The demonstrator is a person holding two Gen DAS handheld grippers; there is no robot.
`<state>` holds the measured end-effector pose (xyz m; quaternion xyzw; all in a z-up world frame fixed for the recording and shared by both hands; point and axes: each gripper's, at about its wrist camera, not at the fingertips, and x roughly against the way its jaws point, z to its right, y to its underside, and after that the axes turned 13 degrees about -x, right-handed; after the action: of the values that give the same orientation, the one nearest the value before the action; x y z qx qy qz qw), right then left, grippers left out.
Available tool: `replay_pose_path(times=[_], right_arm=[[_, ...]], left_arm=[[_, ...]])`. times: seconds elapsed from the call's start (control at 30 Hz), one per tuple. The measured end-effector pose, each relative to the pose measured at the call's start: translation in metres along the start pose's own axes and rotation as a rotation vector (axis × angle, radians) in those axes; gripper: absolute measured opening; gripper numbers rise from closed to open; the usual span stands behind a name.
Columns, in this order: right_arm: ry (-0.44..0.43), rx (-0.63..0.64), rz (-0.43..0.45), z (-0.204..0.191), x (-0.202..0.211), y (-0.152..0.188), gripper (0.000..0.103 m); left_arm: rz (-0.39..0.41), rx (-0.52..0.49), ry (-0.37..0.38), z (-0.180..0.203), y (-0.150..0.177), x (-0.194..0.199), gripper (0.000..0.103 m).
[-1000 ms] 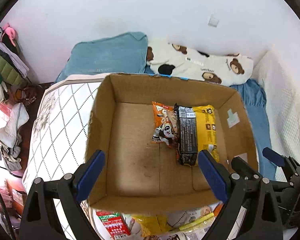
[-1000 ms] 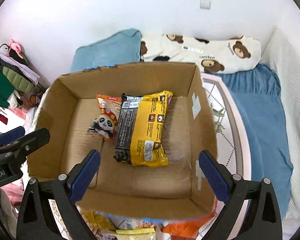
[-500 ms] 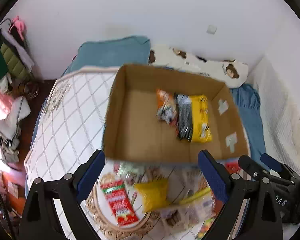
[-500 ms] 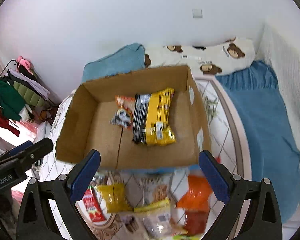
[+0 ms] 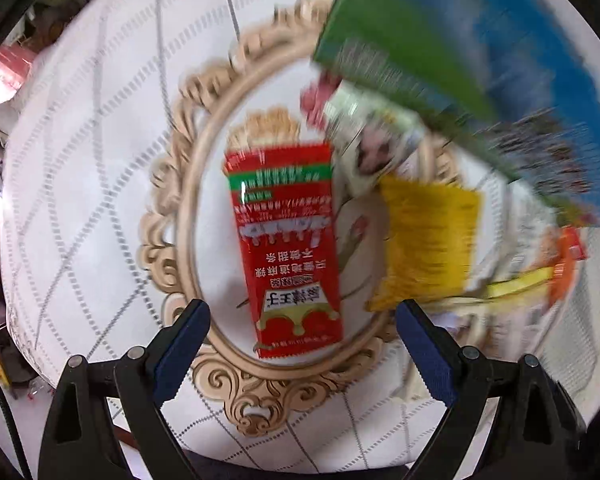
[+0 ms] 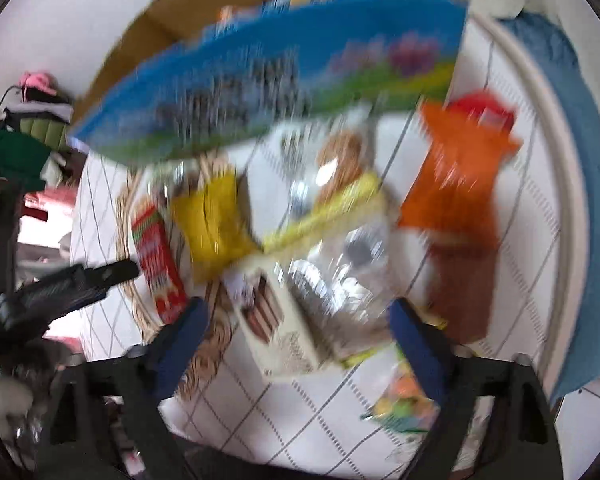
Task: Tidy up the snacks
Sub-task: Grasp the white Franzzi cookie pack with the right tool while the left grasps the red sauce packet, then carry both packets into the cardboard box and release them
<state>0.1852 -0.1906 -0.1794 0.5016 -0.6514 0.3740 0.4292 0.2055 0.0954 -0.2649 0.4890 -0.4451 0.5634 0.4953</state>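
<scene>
My left gripper (image 5: 302,332) is open and empty, just above a red snack packet (image 5: 288,240) lying on the white quilted table cover. A yellow packet (image 5: 428,240) and a white-green packet (image 5: 376,144) lie to its right. My right gripper (image 6: 298,328) is open and empty over a blurred pile: a beige biscuit box (image 6: 276,320), a clear bag (image 6: 340,264), a yellow packet (image 6: 212,220) and an orange packet (image 6: 456,184). The cardboard box (image 6: 268,76), with its blue and green printed side, stands behind the pile. The left gripper (image 6: 72,284) shows at the right wrist view's left.
The box's printed wall (image 5: 480,52) fills the upper right of the left wrist view. A gold oval pattern (image 5: 188,184) frames the red packet. Clothes (image 6: 20,140) hang at the far left and a blue blanket (image 6: 588,184) lies to the right of the table.
Both grippers have dropped and tilted down from over the box interior to the snack pile in front of it. The views are motion-blurred. Both stay open.
</scene>
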Motion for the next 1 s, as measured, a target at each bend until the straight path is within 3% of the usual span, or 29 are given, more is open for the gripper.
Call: replay_pose_path(times=[0.07, 0.13, 0.23, 0.3, 0.5, 0.6, 0.7, 0.87, 1.0], right_arm=[[-0.008, 0.003, -0.024, -0.002, -0.011, 0.007, 0.077], [-0.01, 0.024, -0.042, -0.007, -0.022, 0.015, 0.076], [0.019, 0.066, -0.048, -0.018, -0.034, 0.022, 0.076], [0.041, 0.086, -0.048, -0.023, -0.044, 0.023, 0.076], [0.112, 0.165, -0.085, -0.037, -0.078, 0.035, 0.075], [0.148, 0.175, -0.117, -0.034, -0.095, 0.043, 0.064], [0.149, 0.168, -0.121, -0.031, -0.098, 0.052, 0.061], [0.103, 0.125, -0.239, -0.026, -0.105, 0.077, 0.06], [0.104, 0.094, -0.231, -0.022, -0.111, 0.086, 0.064]], left_arm=[[-0.021, -0.014, -0.025, 0.003, -0.004, -0.015, 0.094], [-0.017, -0.029, -0.051, 0.006, -0.006, -0.024, 0.076], [0.003, -0.069, -0.078, 0.008, 0.0, -0.026, 0.058], [0.0, -0.101, -0.087, 0.008, 0.014, -0.025, 0.053], [-0.07, -0.137, -0.076, -0.003, 0.076, -0.033, 0.053], [-0.081, -0.129, -0.064, -0.003, 0.095, -0.039, 0.053], [-0.07, -0.109, -0.069, -0.002, 0.102, -0.043, 0.054], [-0.084, -0.069, -0.048, -0.014, 0.104, -0.055, 0.059], [-0.076, -0.045, -0.044, -0.02, 0.101, -0.06, 0.061]])
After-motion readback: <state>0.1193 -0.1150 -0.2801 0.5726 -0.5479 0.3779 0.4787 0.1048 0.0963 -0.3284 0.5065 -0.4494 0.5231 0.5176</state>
